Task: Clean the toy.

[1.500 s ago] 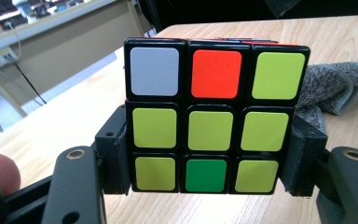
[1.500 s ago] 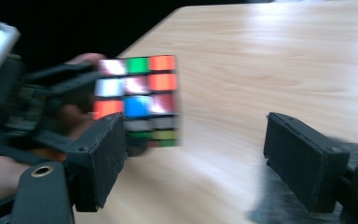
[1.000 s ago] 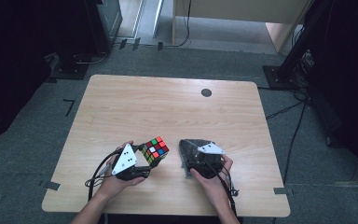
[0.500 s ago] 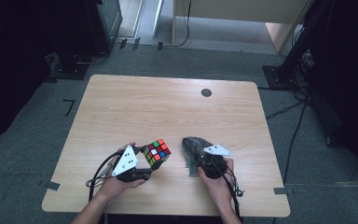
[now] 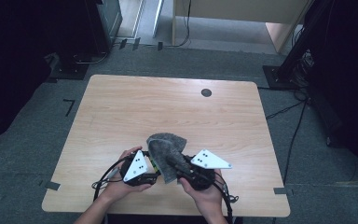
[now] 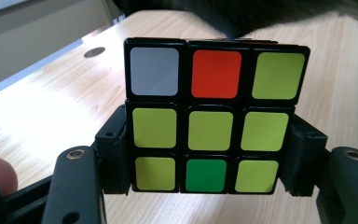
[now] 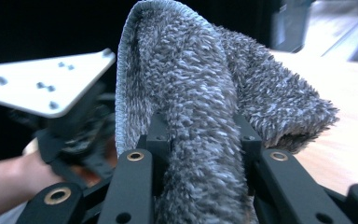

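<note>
Cloth over cube, above table

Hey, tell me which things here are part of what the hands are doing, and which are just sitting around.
In the job:
- cube, clamped in the left gripper
- grey cloth, pinched in the right gripper and draped over the cube

Just about:
- table, which merely bears the work
- dark round spot on the table
- tape marks on the floor
</note>
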{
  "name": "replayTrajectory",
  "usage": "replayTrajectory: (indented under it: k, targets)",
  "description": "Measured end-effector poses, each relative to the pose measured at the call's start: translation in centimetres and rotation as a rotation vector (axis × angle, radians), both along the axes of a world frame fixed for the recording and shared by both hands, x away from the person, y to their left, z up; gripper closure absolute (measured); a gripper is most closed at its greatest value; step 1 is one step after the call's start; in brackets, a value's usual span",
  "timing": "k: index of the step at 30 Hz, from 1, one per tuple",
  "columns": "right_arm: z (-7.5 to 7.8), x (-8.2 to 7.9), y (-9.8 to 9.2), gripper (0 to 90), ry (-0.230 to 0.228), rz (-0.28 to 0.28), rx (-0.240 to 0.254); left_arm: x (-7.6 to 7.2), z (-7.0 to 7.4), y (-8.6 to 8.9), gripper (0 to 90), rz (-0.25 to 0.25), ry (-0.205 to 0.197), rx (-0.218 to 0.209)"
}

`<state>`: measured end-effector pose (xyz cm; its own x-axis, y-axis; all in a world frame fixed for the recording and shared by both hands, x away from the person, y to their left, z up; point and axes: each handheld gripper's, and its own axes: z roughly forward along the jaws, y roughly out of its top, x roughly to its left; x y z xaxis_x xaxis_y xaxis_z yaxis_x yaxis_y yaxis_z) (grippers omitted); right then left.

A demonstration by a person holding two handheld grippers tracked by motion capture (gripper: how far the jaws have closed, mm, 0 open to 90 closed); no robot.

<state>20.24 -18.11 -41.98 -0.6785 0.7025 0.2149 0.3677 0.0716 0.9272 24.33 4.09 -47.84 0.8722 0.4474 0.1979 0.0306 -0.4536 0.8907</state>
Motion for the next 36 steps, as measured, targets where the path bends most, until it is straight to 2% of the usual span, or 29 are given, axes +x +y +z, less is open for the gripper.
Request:
replayTrajectory:
  k: [2,3,5,9,11,13,15,17,19,22,24,25,27,31,34,36]
  targets:
    - [-0.6,0.1,0.7,67.9,0.013,0.007,-0.038,-0.3,0.1,-0.1,33.9,-0.007,-0.011,0.001]
    - [-0.9,0.1,0.7,67.9,0.017,0.007,-0.029,-0.3,0.1,-0.1,33.9,-0.004,-0.020,0.010]
    - [-1.1,0.5,0.2,67.9,0.034,-0.003,-0.001,-0.4,0.3,0.1,33.9,-0.014,-0.022,-0.013]
    - [-1.3,1.3,-1.5,67.9,0.048,-0.084,-0.009,-0.3,0.6,0.5,34.0,-0.016,-0.024,-0.047]
    - [-1.5,1.7,-2.4,68.0,0.075,-0.137,-0.018,-0.3,0.7,0.6,34.0,-0.018,-0.021,-0.052]
    - [-1.4,1.7,-3.0,68.1,0.078,-0.185,-0.015,-0.2,0.7,0.6,34.0,-0.012,-0.019,-0.050]
    - [-1.0,1.4,-3.0,68.1,0.064,-0.165,0.028,-0.1,0.5,0.4,34.0,0.000,-0.014,-0.033]
    - [-0.4,0.7,-2.1,68.1,0.027,-0.116,0.042,-0.1,0.4,0.2,34.0,0.002,-0.011,-0.015]
    - [0.0,0.1,-0.8,67.9,0.007,-0.058,0.021,-0.2,0.3,0.0,33.9,-0.004,-0.008,-0.018]
    - [-0.2,-0.3,0.7,67.8,0.000,-0.032,-0.038,-0.4,0.6,0.1,34.0,-0.017,-0.013,-0.025]
    - [-0.6,-0.1,0.5,67.9,0.008,-0.040,-0.019,-0.4,0.6,0.3,34.0,-0.019,-0.016,-0.031]
    - [-0.6,0.1,0.2,67.9,0.016,-0.055,-0.018,-0.4,0.7,0.4,34.0,-0.027,-0.014,-0.047]
    - [-0.8,0.5,-0.6,67.8,0.014,-0.110,-0.039,-0.4,0.8,0.6,34.0,-0.026,-0.017,-0.060]
    - [-1.0,1.2,-2.3,67.8,0.055,-0.208,-0.050,-0.2,0.9,0.8,33.9,-0.031,-0.003,-0.086]
    - [-0.5,0.9,-2.8,67.6,0.048,-0.208,-0.005,0.0,0.7,0.7,33.9,-0.028,0.016,-0.082]
    - [0.1,0.4,-2.3,67.6,0.024,-0.173,0.008,0.0,0.6,0.6,33.9,-0.029,0.025,-0.080]
